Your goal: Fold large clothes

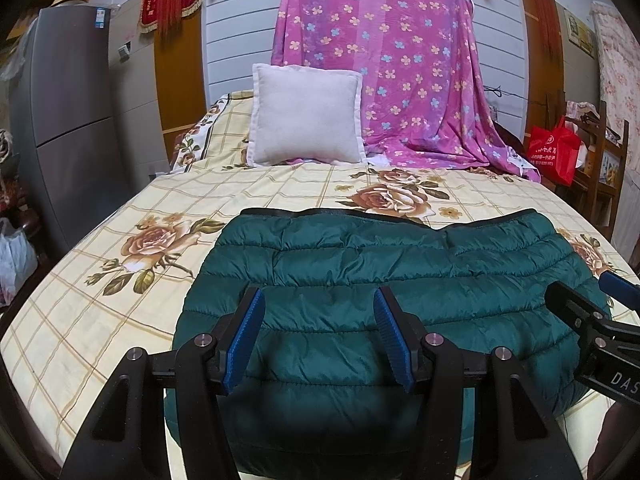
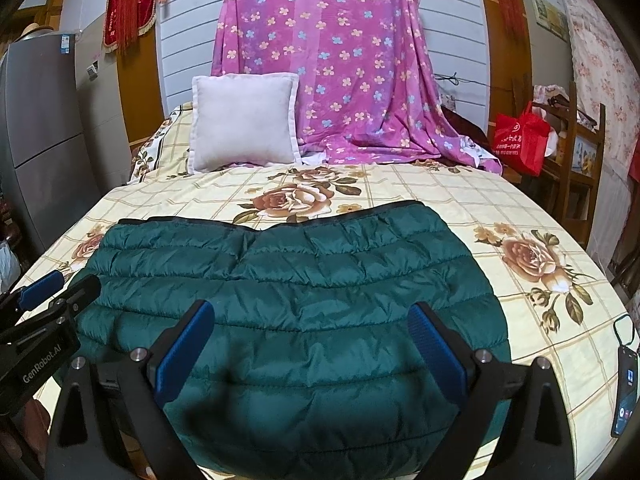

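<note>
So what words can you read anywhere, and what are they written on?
"GenRobot.AI": on the black body of the left claw, seen from the right wrist.
"DAS", cut off at the edge: on the black body of the right claw.
Red shopping bag: white print, too blurred.
Grey fridge sticker: too small.

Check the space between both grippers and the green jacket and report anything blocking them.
Nothing visible blocks either one. The left gripper and the right gripper are both open, directly over the green jacket on the bed sheet.
</note>
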The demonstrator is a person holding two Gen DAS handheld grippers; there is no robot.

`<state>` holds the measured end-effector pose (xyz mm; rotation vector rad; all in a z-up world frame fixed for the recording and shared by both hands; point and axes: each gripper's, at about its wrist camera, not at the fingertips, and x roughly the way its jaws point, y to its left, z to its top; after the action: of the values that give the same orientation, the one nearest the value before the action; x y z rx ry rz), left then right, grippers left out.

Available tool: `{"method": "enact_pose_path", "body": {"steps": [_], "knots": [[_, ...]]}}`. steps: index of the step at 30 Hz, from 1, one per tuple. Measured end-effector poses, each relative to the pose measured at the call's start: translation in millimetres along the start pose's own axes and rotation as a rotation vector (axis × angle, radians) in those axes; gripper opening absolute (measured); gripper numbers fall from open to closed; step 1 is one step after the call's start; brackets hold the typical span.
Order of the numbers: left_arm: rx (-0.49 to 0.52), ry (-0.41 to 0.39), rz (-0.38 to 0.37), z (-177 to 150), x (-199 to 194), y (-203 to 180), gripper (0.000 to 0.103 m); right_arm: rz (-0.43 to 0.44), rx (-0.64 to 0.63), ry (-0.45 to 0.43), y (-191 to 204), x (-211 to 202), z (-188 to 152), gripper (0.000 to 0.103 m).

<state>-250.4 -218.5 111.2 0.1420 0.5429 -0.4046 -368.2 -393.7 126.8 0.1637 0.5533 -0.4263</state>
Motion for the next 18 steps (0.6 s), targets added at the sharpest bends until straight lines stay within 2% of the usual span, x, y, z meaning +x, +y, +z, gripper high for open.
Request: {"method": "enact_pose_path", "body": {"steps": [18], "knots": [[0.002,0.002,-0.002,-0.9,1.0,0.0,0.036,0.001,0.007,0.007,-1.3,1.8,-1.0,0.099]]}}
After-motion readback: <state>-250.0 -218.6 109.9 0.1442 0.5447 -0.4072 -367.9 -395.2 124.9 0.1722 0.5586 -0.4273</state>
